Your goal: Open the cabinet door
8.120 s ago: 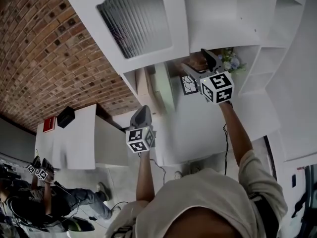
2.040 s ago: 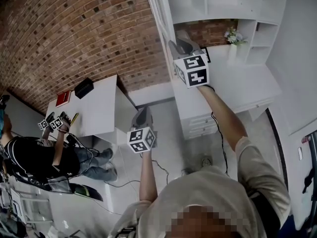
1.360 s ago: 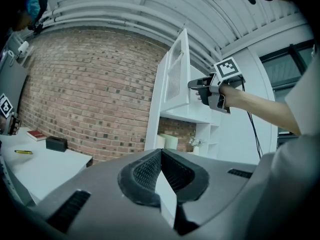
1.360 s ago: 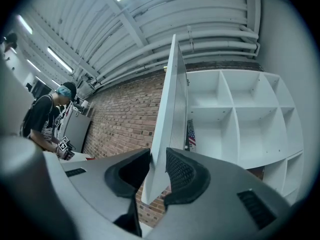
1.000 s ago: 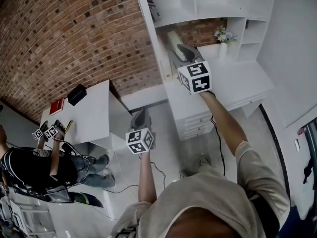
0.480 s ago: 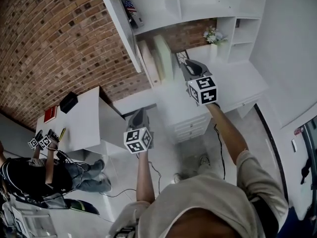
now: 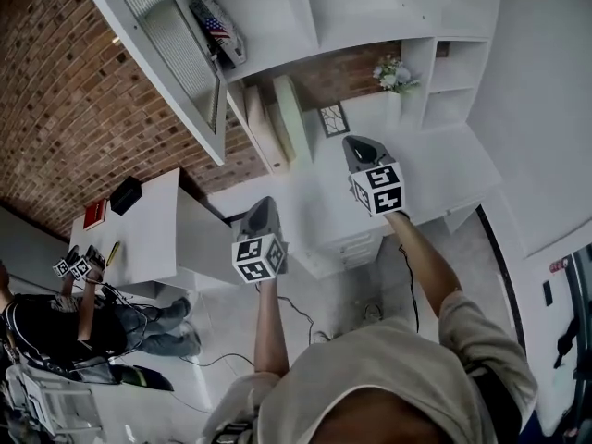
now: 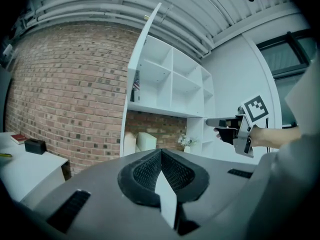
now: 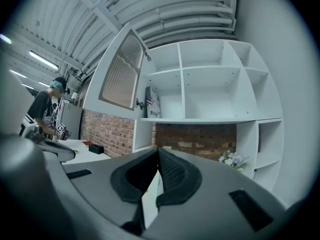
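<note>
your left gripper (image 7: 263,207) and right gripper (image 7: 357,146): jaws together, empty. door (image 7: 163,37) stands wide open up-left of them; opening looks done, just back off.

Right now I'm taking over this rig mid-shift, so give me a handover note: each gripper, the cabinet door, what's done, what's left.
Left gripper: jaws together, nothing between them, touching nothing.
Right gripper: jaws together, empty, held in front of the shelves without contact.
Cabinet door: swung wide, standing off to the left of the open shelves.
Done: the door is open.
Left: nothing on the door, as far as these views show.
</note>
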Available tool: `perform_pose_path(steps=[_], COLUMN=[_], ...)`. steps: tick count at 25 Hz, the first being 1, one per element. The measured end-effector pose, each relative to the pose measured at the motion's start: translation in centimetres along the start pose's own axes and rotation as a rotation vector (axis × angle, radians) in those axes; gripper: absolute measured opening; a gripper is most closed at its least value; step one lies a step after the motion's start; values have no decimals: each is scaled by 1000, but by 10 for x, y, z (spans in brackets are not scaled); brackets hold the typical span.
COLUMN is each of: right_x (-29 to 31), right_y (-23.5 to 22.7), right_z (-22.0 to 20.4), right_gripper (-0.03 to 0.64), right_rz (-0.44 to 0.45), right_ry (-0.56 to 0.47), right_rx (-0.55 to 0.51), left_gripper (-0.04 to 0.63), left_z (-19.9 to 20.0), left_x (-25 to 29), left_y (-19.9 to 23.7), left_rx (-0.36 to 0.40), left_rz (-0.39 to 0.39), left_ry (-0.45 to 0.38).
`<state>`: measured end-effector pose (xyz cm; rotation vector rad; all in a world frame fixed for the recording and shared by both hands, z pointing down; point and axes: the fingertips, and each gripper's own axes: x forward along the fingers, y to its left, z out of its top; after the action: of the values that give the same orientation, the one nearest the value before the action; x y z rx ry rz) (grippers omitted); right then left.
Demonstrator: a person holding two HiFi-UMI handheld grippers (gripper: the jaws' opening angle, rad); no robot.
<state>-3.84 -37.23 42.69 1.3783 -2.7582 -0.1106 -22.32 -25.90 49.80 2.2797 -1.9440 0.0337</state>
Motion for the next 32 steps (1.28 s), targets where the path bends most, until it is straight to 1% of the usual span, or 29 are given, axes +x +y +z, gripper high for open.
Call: perform_pose_path(steps=[7,13,16,19,25,32], right_x=[-7,-11,-14,-13,-8,2], right_y=[-24,-31,-29,-28,-27,-23], right_z=[-27,-45,-53,-60,-66,-72], right_gripper=[12,13,12,12,12,12], right_rz=[54,63,63,51,17,2], right_ry=[11,38,47,60,71,90], right_rx=[2,-1,7,2,15,20], left_gripper=[26,26,26,26,26,26], left_z=[6,1,3,2,4,2], left_x=[29,39,42,48,57,63], left_y=[-35,-47,-48,-46,-35,-19], left_rx=[10,5,1,6,9,4], left_rz=[35,45,39,25,0,-6], left_ry=[-6,6,-5,2,5,-6])
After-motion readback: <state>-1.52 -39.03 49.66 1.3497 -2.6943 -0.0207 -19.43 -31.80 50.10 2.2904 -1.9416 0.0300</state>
